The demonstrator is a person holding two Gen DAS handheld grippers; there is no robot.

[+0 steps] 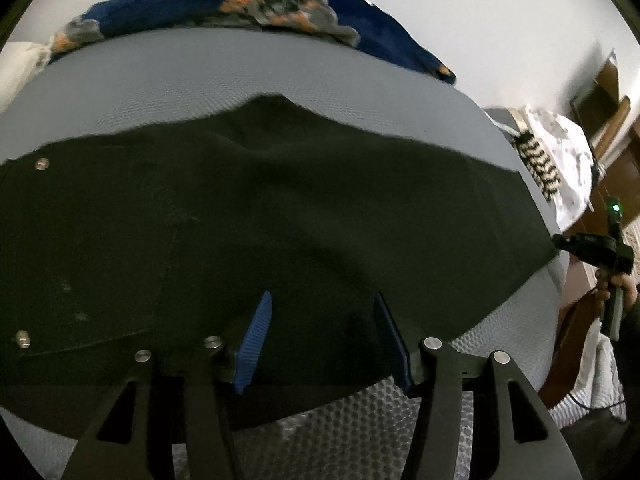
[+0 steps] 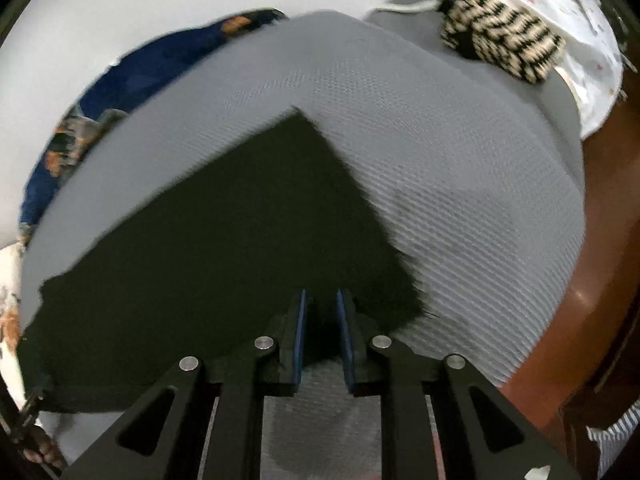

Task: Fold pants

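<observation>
Dark green-black pants [image 1: 248,216] lie flat on a grey textured mattress [image 1: 200,80]. In the left wrist view metal rivets and a pocket seam show at the left. My left gripper [image 1: 322,304] is open, its blue pads [image 1: 256,336] straddling the near edge of the pants. In the right wrist view the pants [image 2: 224,232] taper to a frayed hem near my right gripper [image 2: 321,300]. Its blue pads [image 2: 300,332] stand a narrow gap apart over the hem edge; the cloth lies flat and does not look pinched. The right gripper also shows in the left wrist view [image 1: 596,248].
A blue and orange patterned blanket [image 1: 280,0] lies along the mattress's far edge by the white wall. A striped black-and-cream cloth [image 2: 500,44] and a white printed cloth [image 2: 560,20] sit at the mattress end. Brown wooden furniture [image 2: 592,280] stands beside the bed.
</observation>
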